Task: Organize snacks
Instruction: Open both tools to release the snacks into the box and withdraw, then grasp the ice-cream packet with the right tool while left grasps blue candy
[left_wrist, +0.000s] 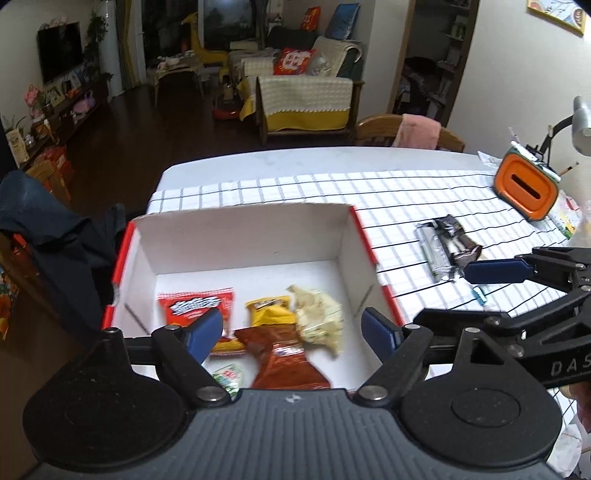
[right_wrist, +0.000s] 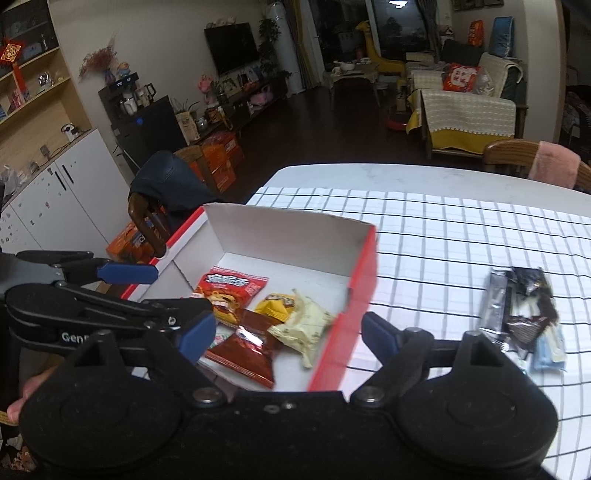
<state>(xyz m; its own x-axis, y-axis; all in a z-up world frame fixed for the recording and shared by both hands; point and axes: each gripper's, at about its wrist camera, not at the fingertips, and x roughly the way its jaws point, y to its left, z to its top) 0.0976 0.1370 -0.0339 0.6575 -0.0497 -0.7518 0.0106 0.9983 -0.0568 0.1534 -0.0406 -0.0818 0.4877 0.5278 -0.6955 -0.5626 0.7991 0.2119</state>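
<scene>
My right claw and left claw were both open and empty above the box. The loose bars lay right of it on the bench, long ends probably pointing away, nearer my right claw.

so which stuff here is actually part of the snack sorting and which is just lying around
Part of the job:
- white box with red edges
- red packet, yellow packet, pale packet, brown-red packet inside it
- dark and silver wrappers on the checked cloth

Just lying about:
- orange holder
- desk lamp
- pink cloth on chair
</scene>
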